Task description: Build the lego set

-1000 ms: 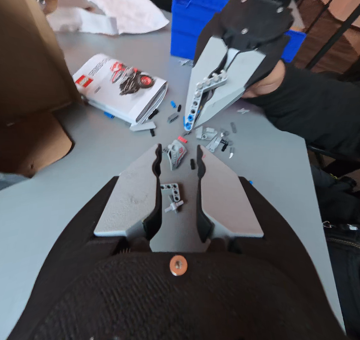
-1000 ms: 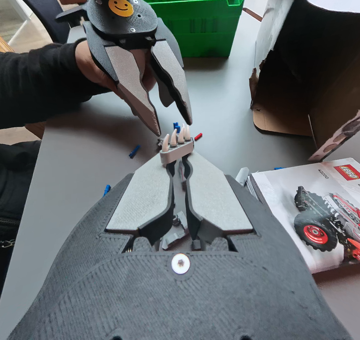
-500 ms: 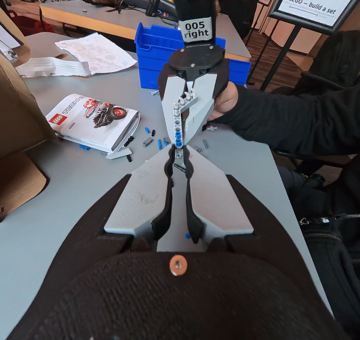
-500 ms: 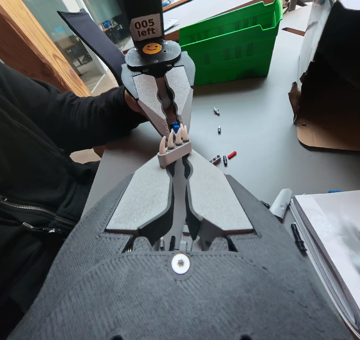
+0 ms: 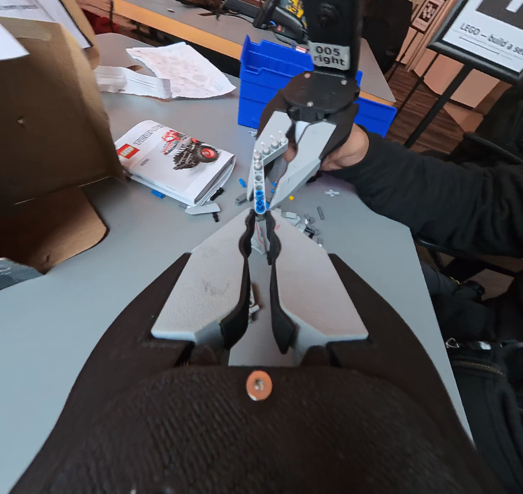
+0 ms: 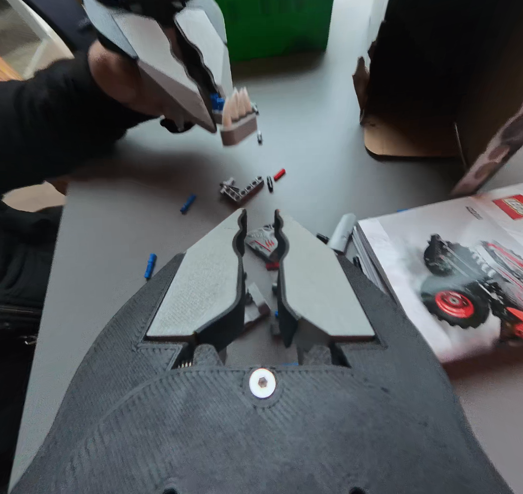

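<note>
Grippers first: left gripper (image 5: 259, 220) is pinched shut on the bottom end of the bent grey Technic beam (image 5: 259, 174), right where the blue pins (image 5: 259, 203) sit, and it's holding the thing up off the grey table (image 5: 85, 296). The beam's upper arm carries a row of pale pointed teeth (image 6: 237, 104), and it kinks over toward the right gripper (image 6: 260, 215). From its own camera that one has its jaws parted with nothing between them, hovering over the loose parts and clear of the beam. Directly under its tips lies a grey panel with red stripes (image 6: 261, 239), and just past that an L-shaped grey beam (image 6: 243, 190) with a black pin and a red pin (image 6: 279, 173) next to it. A couple of blue pins lie apart on the table further left. The instruction booklet (image 5: 181, 163) is flat on the table with the open cardboard box (image 5: 48, 129) just beside it. A blue bin (image 5: 271, 84) stands at one end of the table and a green bin (image 6: 271, 13) at the other, though the right wrist view is pretty blurry.
</note>
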Motion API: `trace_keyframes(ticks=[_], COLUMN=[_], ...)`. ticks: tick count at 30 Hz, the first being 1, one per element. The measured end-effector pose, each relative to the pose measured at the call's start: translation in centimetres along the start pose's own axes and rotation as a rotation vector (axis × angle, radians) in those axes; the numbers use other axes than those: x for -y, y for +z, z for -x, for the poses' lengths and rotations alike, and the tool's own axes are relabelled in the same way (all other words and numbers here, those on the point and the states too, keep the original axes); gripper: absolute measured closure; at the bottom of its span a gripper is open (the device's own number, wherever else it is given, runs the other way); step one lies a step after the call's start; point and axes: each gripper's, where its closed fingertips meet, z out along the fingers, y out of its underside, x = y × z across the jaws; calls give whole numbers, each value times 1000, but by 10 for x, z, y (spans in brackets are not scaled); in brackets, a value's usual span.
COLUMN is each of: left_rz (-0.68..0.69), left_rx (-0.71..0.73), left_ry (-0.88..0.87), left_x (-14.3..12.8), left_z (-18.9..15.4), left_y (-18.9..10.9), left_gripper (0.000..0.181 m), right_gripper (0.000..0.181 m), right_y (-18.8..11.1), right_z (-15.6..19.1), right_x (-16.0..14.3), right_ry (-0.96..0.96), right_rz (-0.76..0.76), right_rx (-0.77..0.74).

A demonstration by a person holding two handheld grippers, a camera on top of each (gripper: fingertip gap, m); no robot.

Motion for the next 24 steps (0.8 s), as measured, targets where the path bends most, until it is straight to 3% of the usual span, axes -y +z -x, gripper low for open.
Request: trace_keyframes(ticks=[3, 5, 10, 12, 16, 20, 24], left_rz=[18, 29, 58, 54, 50, 39, 35], left_rx=[55, 59, 61, 64, 71, 71, 86], left_ry=[-16, -40, -84, -77, -74, -94, -97], left_x=[-5, -9, -15, -14, -13, -12, -12], left_z=[15, 19, 23, 22, 24, 27, 30], left_y=[-4, -3, -2, -2, -3, -5, -7], left_gripper=[176, 176, 176, 176, 176, 176, 176], right_gripper=[164, 151, 135, 136, 156, 156, 157], right_y=[-3, 0, 10, 19, 28, 27, 15], right_z=[-9, -11, -13, -9, -4, -6, -2], right_x=[-16, -28, -37, -42, -45, -39, -20], right_ry=[-16, -29, -292, -313, -392, -397, -143], right_rz=[105, 186, 274, 312, 354, 322, 150], right_rx=[-55, -72, -182, -158, -153, -175, -66])
